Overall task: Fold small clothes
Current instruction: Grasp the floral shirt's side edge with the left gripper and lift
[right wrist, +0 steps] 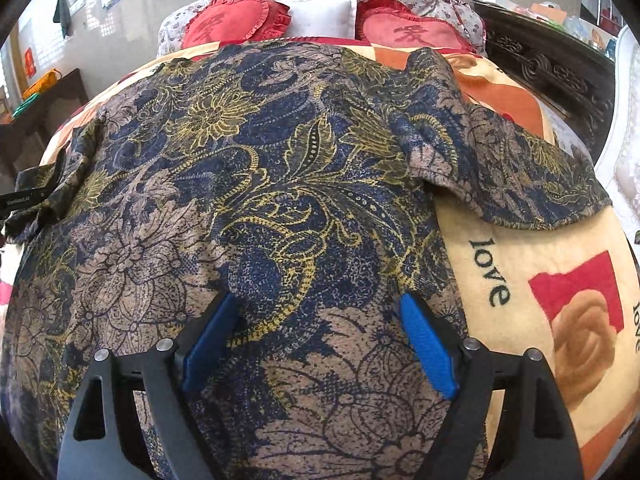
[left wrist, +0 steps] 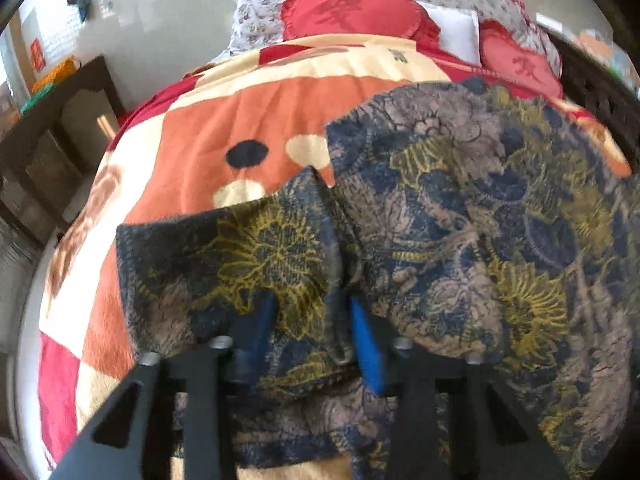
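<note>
On the bed's blanket (right wrist: 500, 240) the patterned shirt (right wrist: 260, 184) lies flat, its long axis running toward the pillows (right wrist: 320, 20) at the head edge, one sleeve out toward the right edge. The left gripper (left wrist: 312, 320) pinches a bunched fold of the other sleeve; the right gripper (right wrist: 320, 320) stands spread over the shirt's body.

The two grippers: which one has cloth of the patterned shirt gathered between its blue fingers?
The left gripper: a fold of the patterned shirt is bunched between its blue fingers. The right gripper stands open over flat cloth.
</note>
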`<state>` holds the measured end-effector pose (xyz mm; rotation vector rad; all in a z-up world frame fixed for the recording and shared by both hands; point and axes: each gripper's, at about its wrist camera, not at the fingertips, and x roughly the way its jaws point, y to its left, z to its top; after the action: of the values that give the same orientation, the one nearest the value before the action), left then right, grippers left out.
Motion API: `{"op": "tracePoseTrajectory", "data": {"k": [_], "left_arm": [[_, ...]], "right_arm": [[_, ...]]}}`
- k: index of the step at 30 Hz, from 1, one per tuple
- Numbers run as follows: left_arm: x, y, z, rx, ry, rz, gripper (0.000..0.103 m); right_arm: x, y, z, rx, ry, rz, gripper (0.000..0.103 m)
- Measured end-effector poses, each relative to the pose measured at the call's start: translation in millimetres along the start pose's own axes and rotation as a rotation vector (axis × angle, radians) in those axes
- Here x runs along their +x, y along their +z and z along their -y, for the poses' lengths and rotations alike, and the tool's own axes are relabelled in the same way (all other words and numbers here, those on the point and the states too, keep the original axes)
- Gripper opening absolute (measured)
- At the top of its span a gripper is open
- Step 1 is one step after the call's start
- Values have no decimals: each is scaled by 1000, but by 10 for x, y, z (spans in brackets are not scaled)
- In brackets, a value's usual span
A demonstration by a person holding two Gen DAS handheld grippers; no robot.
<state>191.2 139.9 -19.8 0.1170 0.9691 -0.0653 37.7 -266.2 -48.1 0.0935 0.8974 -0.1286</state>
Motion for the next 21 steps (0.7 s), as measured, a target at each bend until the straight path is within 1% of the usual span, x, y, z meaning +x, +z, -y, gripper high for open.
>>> {"op": "tracePoseTrajectory", "data": {"k": [2, 3, 4, 6, 9, 11, 12, 13, 14, 16, 17, 19, 21], "left_arm": [[-43, -2, -54, -15, -27, -1, 17], [-83, 0, -85, -22, -39, 5, 12], [-148, 5, -130, -34, -53, 16, 4], [-307, 24, -203, -64, -70, 45, 4], [-635, 25, -419, -100, -70, 100, 3], [-795, 42, -556, -111, -78, 107, 3], [-843, 54, -578, -101, -66, 118, 3], [-923, 68, -624, -91, -37, 141, 3], [-983, 85, -699, -106, -29, 153, 3], [-1168, 109, -1000, -184, -24, 178, 3], [-1334, 115, -1179, -214, 9, 203, 3], [-1666, 115, -1463, -241, 62, 237, 2], [-1983, 113, -1696, -233, 138, 268, 1]], "right_arm": [[4, 3, -2, -3, -4, 0, 58], [3, 2, -3, -3, -5, 0, 58], [3, 2, -3, -3, -5, 0, 58], [3, 1, -4, -3, -5, 0, 59], [3, 0, -2, -4, -6, 0, 59], [4, 2, -7, -6, -9, 0, 59], [4, 3, -9, -9, -13, 0, 59], [4, 5, -12, -11, -16, -1, 59], [8, 8, -15, -10, -17, -1, 59], [8, 6, -12, -8, -14, 0, 59], [8, 6, -18, -9, -15, -1, 59], [4, 5, -28, -9, -15, 0, 59], [5, 4, -12, -10, -17, 0, 59]]}}
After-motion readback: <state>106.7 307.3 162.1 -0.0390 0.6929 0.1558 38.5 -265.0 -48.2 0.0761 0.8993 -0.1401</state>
